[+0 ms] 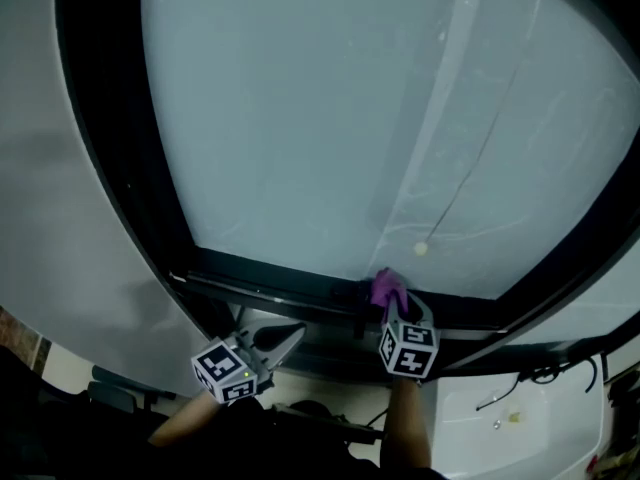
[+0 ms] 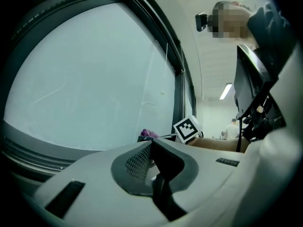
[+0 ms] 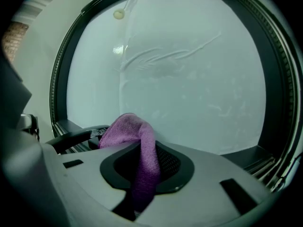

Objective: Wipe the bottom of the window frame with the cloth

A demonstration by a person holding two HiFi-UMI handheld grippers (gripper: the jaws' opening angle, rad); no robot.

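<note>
head view puts the right gripper [image 1: 394, 310] at the bottom rail of the window frame [image 1: 270, 280], w/ the purple cloth [image 1: 387, 288] bunched at its tip and apparently pressed on the dark rail just under the glass [image 1: 330, 118]. judging by that, the wiping step is under way, approx mid-rail; how much of the rail is done i can't tell. next move prob calls for a sideways drag along the rail w/ steady pressure, cloth kept btwn tip and frame so bare plastic doesn't scrape (the pull cord [image 1: 420, 249] bead hangs just above the cloth, so a rise in the stroke could snag it). right gripper view: jaws closed tight on the cloth, a fold running btwn the pads and a wad sticking out front toward the glass. left gripper [image 1: 292, 336] hangs just below the rail, apart from it, left of the other; its own view shows jaws together w/ nothing btwn them.
</note>
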